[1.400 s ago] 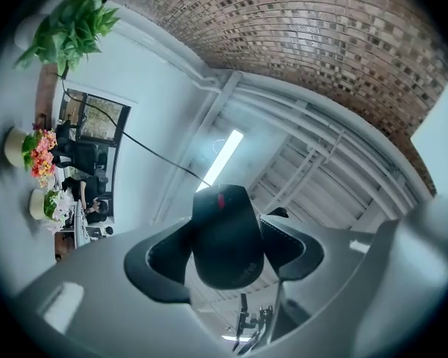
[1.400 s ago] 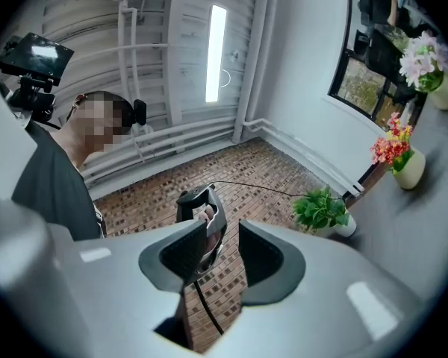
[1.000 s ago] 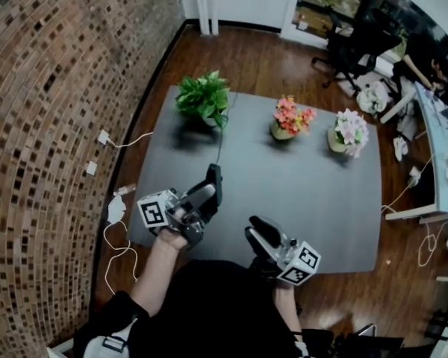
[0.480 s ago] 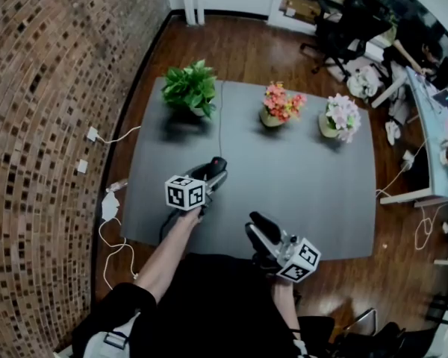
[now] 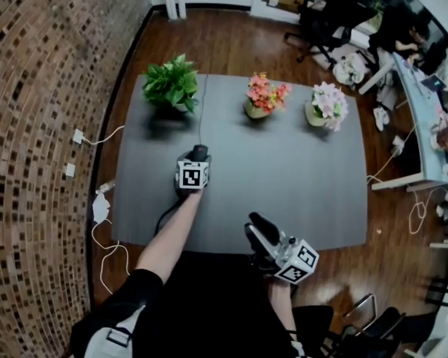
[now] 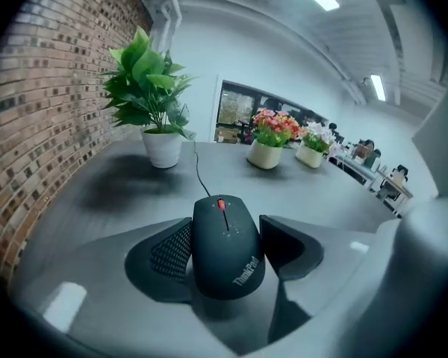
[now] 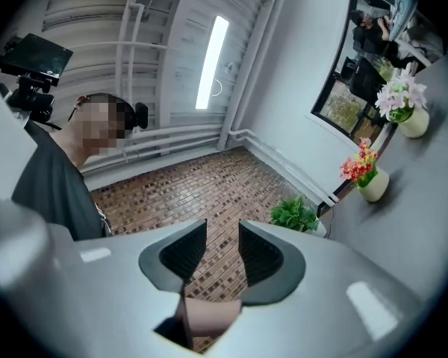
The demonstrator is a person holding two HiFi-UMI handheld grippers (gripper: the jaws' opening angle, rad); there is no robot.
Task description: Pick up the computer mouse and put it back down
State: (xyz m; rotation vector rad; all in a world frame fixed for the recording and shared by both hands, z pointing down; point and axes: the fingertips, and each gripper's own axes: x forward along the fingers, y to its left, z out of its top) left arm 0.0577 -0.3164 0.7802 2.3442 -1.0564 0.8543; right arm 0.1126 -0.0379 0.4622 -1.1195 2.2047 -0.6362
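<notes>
Head view, nearest item: right gripper (image 5: 254, 222) hangs at the near edge of the desk (image 5: 299, 177), well apart from the work. Right gripper view confirms its fingers (image 7: 185, 250) stand slightly parted with nothing between them; only brick wall shows through the gap.

Next out, left gripper (image 5: 196, 162) is extended over the middle-left of the desk. Left gripper view shows the computer mouse (image 6: 225, 248) lying squarely between the 2 fingers (image 6: 172, 250). Left pad appears pressed to the mouse's left flank; right finger meets the right flank near its tip, with a sliver of gap further back. Judgement: the fingers are clenched on the mouse, or within a hair of it. Whether the mouse rests on the desk or is just clear of it cannot be told.

Key relation: the mouse's long axis runs straight ahead along the gripper's line, nose and red wheel pointing away from the person, so the fingers bear across the short axis. Left arm is the only 1 in reach.

Beyond the nose, the cable (image 6: 196, 170) runs toward the green plant (image 6: 145, 80). Further right stand 2 flower pots, pink (image 5: 263, 94) and white (image 5: 325, 104).

Judgement: a straight lift comes next, and cable drag is the main risk.
</notes>
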